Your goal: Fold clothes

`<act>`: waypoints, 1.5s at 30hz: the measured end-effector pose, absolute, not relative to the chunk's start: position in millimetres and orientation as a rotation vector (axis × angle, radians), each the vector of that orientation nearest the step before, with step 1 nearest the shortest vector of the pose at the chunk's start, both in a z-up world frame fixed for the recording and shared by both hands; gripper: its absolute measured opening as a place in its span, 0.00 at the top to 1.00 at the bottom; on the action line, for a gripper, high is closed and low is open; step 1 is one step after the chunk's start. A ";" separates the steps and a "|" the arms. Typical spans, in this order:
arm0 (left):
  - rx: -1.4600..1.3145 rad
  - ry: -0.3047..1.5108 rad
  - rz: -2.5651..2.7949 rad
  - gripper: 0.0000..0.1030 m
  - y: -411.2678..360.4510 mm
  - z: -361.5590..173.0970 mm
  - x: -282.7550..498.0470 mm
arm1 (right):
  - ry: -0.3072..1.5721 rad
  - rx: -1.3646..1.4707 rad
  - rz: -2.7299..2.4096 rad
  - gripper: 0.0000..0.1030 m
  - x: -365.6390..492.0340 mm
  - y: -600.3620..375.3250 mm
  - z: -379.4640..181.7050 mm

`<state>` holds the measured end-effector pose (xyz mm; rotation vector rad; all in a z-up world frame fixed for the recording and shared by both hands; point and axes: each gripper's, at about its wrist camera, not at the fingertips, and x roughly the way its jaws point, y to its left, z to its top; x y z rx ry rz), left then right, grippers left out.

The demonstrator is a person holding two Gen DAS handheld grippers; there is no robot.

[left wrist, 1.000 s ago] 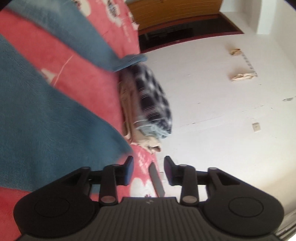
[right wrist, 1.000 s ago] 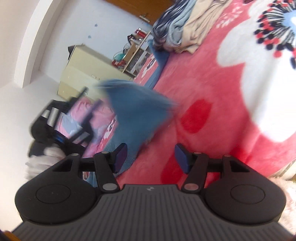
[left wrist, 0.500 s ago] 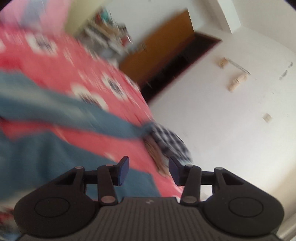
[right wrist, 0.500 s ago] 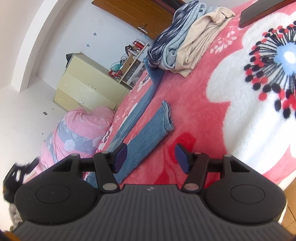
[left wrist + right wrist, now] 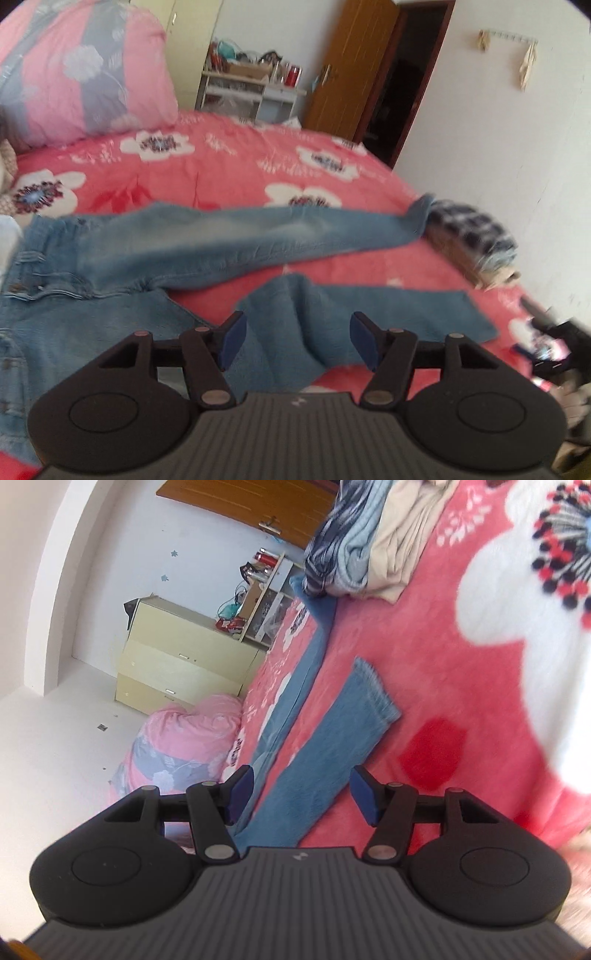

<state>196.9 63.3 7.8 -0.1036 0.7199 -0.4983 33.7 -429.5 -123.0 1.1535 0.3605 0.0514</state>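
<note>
Jeans [image 5: 155, 251] are spread flat on the bed [image 5: 229, 162], one leg stretched toward a pile of folded clothes [image 5: 476, 236] at the bed's edge, that pile blurred. The waist is cut off at the frame's left. The left gripper [image 5: 297, 341] is seen above the near leg, fingers opening, nothing betw. them. The right gripper [image 5: 301, 794] is held w/ fingers apart, empty, over the same leg; its hem [image 5: 373, 690] lies free. Bottom right of left view: a dark object, not identifiable.

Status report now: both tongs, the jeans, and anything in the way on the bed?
Left tongs opening, empty; right tongs open, empty. Jeans flat on red floral blanket, legs apart. Pile of clothes at far leg's hem.
</note>
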 end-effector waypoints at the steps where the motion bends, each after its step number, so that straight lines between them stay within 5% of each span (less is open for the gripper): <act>1: -0.099 0.743 -0.496 0.38 59.9 -5.8 209.6 | 0.365 1.147 0.054 0.44 34.2 -427.1 -119.5; 7: -0.256 0.943 -0.581 0.43 57.7 -52.5 300.4 | 0.386 1.096 0.049 0.44 32.8 -417.7 -108.5; 9: -0.305 1.019 -0.611 0.62 53.0 -65.7 316.6 | 0.398 1.093 0.039 0.43 35.1 -417.4 -112.7; 10: -0.311 1.020 -0.618 0.82 52.4 -68.0 316.0 | 0.405 1.094 0.033 0.43 36.6 -417.3 -114.8; 13: -0.344 0.963 -0.666 0.93 55.1 -65.6 302.2 | 0.431 1.107 0.014 0.43 43.5 -417.4 -121.4; 19: -0.156 0.635 -0.973 0.93 54.9 -22.0 184.1 | 0.452 1.063 0.033 0.43 53.9 -412.4 -114.8; 27: 0.350 0.689 -1.029 0.78 28.6 -75.7 75.6 | 0.498 1.004 0.053 0.43 56.2 -400.1 -97.8; 34: 0.216 0.673 -1.022 0.59 47.3 -85.3 70.5 | 0.515 1.065 0.019 0.42 52.8 -394.8 -94.8; 45: -0.112 0.705 -0.870 0.55 88.8 -75.9 59.7 | 0.486 1.150 -0.066 0.42 70.1 -422.0 -109.9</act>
